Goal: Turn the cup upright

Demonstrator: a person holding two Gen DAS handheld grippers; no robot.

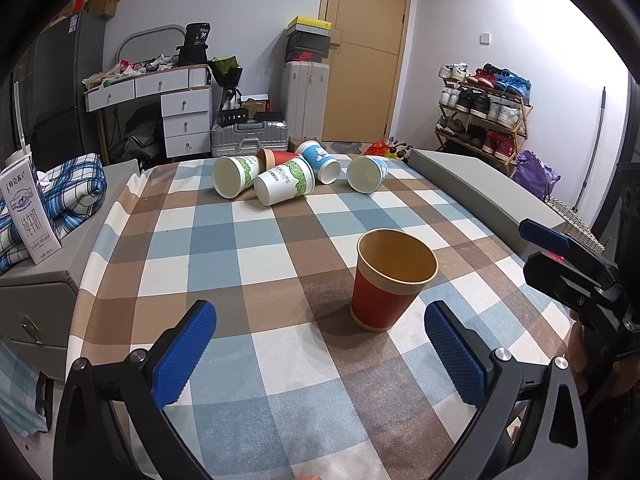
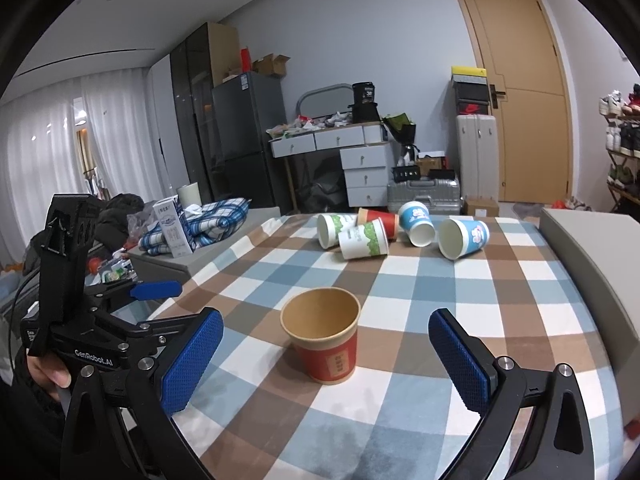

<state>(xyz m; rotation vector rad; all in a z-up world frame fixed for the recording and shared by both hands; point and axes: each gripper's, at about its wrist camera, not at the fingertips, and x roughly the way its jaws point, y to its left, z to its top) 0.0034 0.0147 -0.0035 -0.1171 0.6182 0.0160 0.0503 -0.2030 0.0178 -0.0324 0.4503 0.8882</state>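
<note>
A red paper cup stands upright on the checked tablecloth, mouth up; it also shows in the right wrist view. My left gripper is open and empty, just short of the cup, which is a little right of centre. My right gripper is open and empty, with the cup standing between and just beyond its fingertips. Several cups lie on their sides at the far edge: green-and-white ones, a red one and blue ones.
A milk carton and folded plaid cloth lie on the grey surface to the left. A grey raised box borders the table's right side. The other gripper shows at the right edge.
</note>
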